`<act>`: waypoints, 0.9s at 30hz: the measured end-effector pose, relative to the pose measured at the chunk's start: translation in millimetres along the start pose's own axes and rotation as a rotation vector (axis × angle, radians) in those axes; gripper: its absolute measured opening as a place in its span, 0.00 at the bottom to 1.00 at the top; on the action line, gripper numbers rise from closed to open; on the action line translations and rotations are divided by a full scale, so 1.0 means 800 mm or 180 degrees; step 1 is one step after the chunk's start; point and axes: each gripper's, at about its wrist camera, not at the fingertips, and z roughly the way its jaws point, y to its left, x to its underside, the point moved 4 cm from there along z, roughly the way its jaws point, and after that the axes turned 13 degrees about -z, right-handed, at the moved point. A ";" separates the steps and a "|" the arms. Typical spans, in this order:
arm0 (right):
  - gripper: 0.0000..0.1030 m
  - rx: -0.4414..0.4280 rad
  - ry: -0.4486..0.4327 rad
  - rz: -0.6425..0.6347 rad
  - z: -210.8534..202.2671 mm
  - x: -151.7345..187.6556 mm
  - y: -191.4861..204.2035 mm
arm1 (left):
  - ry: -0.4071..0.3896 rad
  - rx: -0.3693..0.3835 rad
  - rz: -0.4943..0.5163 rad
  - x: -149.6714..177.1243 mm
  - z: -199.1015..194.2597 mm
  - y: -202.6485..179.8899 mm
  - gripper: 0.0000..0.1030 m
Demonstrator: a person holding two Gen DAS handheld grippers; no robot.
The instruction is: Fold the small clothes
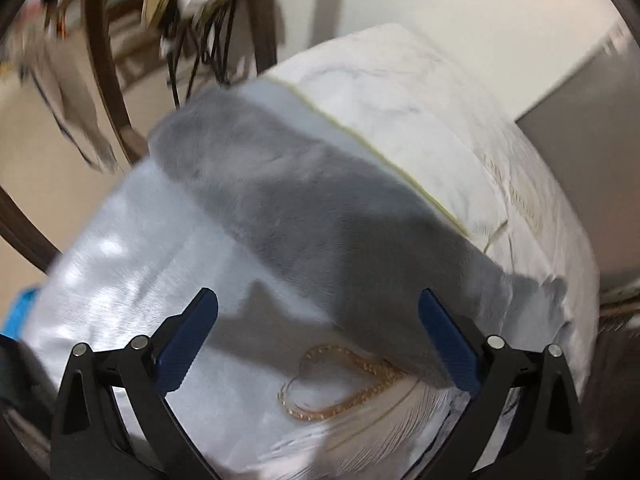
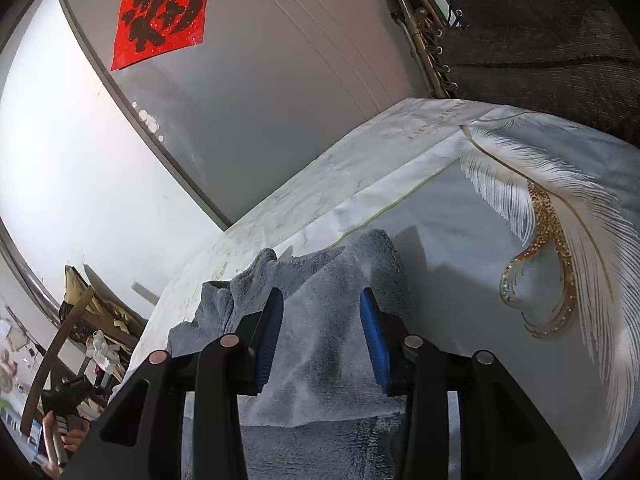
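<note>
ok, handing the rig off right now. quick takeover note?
Left gripper: open, empty, hovering above the grey fleece garment.
Right gripper: open, fingers straddling a raised ridge of the same garment, not clamped.
Garment lies on the feather-print cover, bunched and rumpled at the end past the right gripper's fingers.
Done: no clean fold visible yet.
Left: grip an edge, flatten it out, then fold.

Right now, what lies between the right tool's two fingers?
In the right wrist view, grey fleece cloth fills the gap of the right tool; its fingers stand apart, not clamped on it.
</note>
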 end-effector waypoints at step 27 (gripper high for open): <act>0.41 0.0089 -0.0163 -0.0210 -0.017 -0.012 0.023 | -0.0083 0.0515 -0.0289 -0.034 0.028 0.021 0.14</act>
